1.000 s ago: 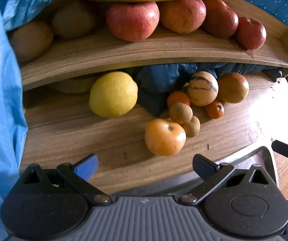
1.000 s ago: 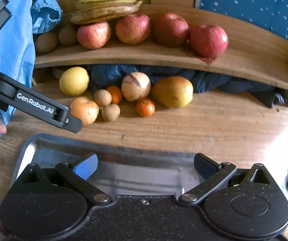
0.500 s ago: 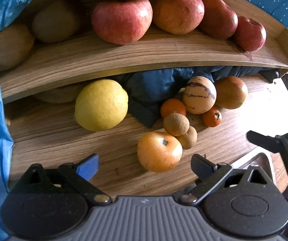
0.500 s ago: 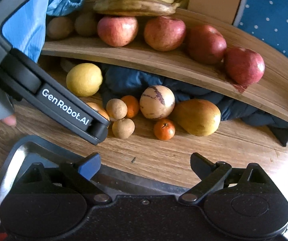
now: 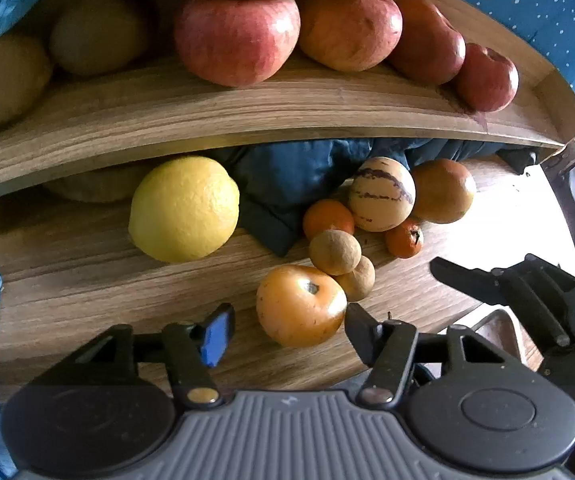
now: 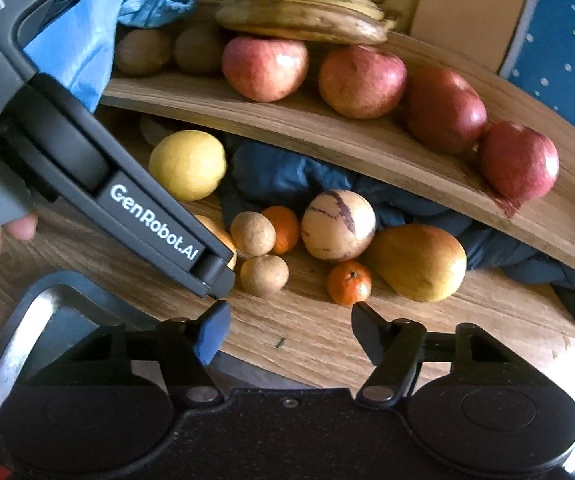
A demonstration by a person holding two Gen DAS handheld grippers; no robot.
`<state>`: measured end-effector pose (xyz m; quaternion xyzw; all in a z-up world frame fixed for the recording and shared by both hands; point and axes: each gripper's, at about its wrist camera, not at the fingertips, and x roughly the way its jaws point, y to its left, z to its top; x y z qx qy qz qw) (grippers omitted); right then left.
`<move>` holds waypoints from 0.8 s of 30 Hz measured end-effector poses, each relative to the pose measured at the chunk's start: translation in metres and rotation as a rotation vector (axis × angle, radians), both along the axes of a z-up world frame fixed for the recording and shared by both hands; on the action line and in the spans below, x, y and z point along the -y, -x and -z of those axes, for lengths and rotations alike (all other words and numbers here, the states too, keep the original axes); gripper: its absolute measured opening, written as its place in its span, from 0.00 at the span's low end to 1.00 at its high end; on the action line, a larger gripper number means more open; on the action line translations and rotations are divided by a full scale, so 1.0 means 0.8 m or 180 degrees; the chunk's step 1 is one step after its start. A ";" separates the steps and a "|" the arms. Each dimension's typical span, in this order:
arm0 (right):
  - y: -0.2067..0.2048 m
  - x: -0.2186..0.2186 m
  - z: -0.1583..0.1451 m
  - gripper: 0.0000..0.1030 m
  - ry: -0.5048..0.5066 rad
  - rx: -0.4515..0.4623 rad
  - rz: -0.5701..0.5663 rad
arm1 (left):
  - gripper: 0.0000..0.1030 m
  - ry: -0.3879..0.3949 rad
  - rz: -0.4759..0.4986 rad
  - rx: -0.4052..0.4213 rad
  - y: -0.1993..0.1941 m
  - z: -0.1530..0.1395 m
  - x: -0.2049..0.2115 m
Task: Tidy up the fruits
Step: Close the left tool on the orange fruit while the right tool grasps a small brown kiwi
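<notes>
A cluster of fruit lies on the wooden table under a shelf: an orange persimmon (image 5: 301,306), a yellow lemon (image 5: 185,208), two small brown fruits (image 5: 335,252), two tangerines (image 6: 349,283), a striped pepino melon (image 6: 338,225) and a pear (image 6: 417,262). My left gripper (image 5: 287,330) is open, its fingers on either side of the persimmon, not closed on it. My right gripper (image 6: 285,330) is open and empty, just short of the brown fruits and the tangerine.
A wooden shelf (image 5: 247,116) above carries several red apples (image 6: 265,68), kiwis (image 6: 143,50) and bananas (image 6: 307,12). A dark blue cloth (image 5: 299,176) lies under it. A metal tray (image 6: 15,344) sits at the table's near edge. Blue fabric hangs at left.
Both grippers have moved forward toward the fruit cluster. The left one now has the persimmon between its open fingers. The right one has come over the tray's far rim.
</notes>
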<state>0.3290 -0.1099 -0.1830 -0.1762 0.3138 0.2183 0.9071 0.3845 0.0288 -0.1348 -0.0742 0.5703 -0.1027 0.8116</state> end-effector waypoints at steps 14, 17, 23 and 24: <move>-0.016 -0.012 0.002 0.50 0.0095 0.0073 -0.0267 | 0.51 0.0144 -0.0093 0.0085 0.004 -0.009 -0.020; -0.021 -0.014 0.003 0.48 0.0102 0.0071 -0.0305 | 0.51 0.0149 -0.0107 0.0079 0.004 -0.008 -0.020; -0.029 -0.014 0.005 0.40 0.0065 0.0015 -0.0355 | 0.51 0.0149 -0.0118 0.0064 0.004 -0.007 -0.020; -0.030 -0.014 0.005 0.40 0.0063 0.0011 -0.0357 | 0.51 0.0147 -0.0123 0.0068 0.003 -0.006 -0.018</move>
